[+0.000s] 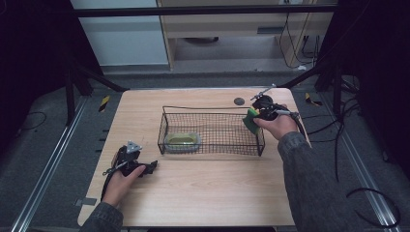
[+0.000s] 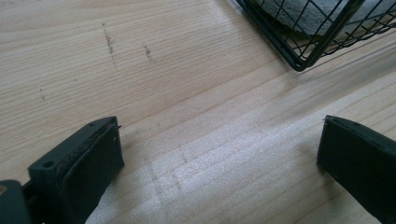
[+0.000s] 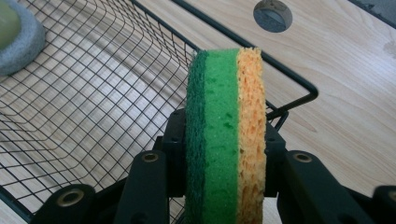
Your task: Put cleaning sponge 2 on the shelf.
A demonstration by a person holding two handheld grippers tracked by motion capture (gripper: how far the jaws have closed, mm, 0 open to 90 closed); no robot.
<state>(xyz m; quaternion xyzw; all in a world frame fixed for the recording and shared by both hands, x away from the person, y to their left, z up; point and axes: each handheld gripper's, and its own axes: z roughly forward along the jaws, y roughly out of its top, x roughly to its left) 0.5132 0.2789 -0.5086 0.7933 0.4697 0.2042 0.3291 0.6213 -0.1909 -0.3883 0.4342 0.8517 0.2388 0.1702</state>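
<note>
Right gripper (image 3: 219,186) clamps sponge (image 3: 226,126); green-and-yellow layers, upright; over basket (image 3: 93,93) corner

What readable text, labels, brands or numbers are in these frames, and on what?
None can be read.
The sponge clamped in the right gripper shows plain green and yellow layers, no print.
The wire basket, the grey dish in it, the table and the left gripper carry no visible lettering.
The yellow-black striped markers on the floor are stripes, not text.
</note>
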